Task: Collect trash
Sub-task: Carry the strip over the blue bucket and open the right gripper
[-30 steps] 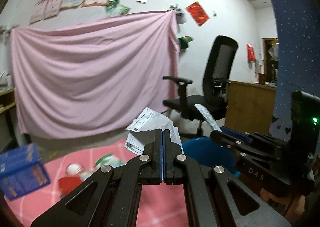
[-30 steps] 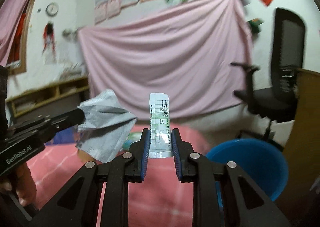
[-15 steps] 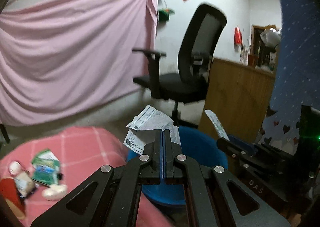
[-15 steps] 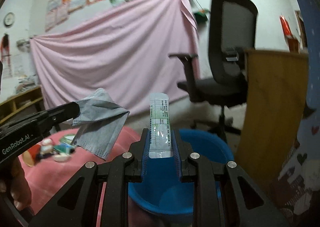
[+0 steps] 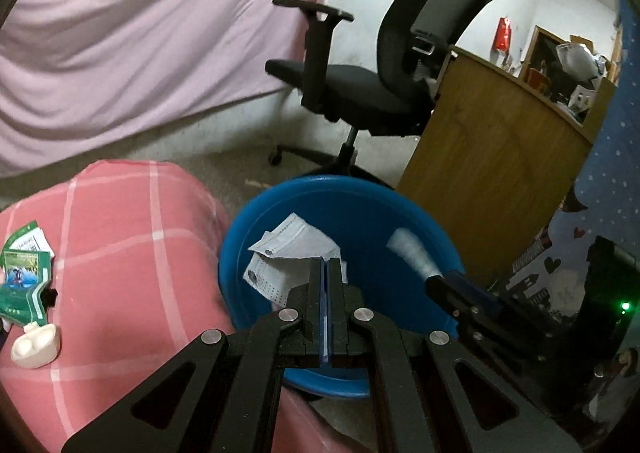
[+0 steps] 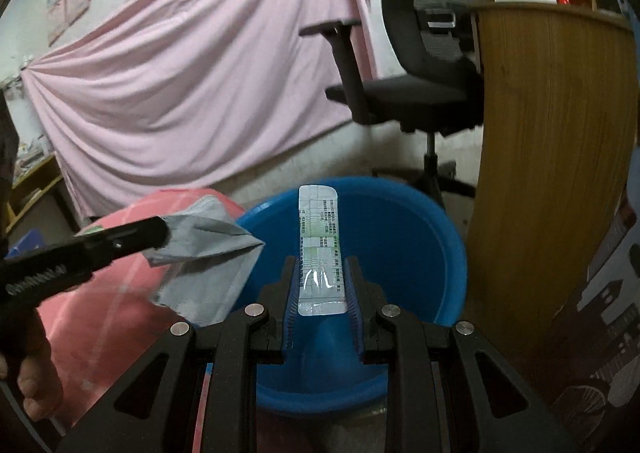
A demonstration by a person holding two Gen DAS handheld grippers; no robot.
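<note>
A blue plastic basin [image 5: 400, 221] [image 6: 404, 213] stands on the floor beside a pink checked cloth [image 5: 128, 237]. My left gripper [image 5: 325, 267] is shut on a crumpled grey face mask [image 5: 288, 253], which hangs over the basin's left side. In the right wrist view the same mask [image 6: 208, 265] shows at the end of the left gripper [image 6: 160, 231]. My right gripper [image 6: 322, 273] is shut on a long white printed sachet [image 6: 320, 249] that stands upright over the basin. The sachet [image 5: 412, 253] looks blurred in the left wrist view.
A black office chair [image 5: 384, 65] stands behind the basin, with a wooden desk panel [image 5: 492, 173] at the right. A green packet [image 5: 22, 285] and a white lump [image 5: 34, 345] lie on the pink cloth. A pink sheet [image 6: 192, 73] covers the back wall.
Both grippers have swung right and dipped, from above the pink cloth to over the blue basin. Each keeps hold of its piece of trash.
</note>
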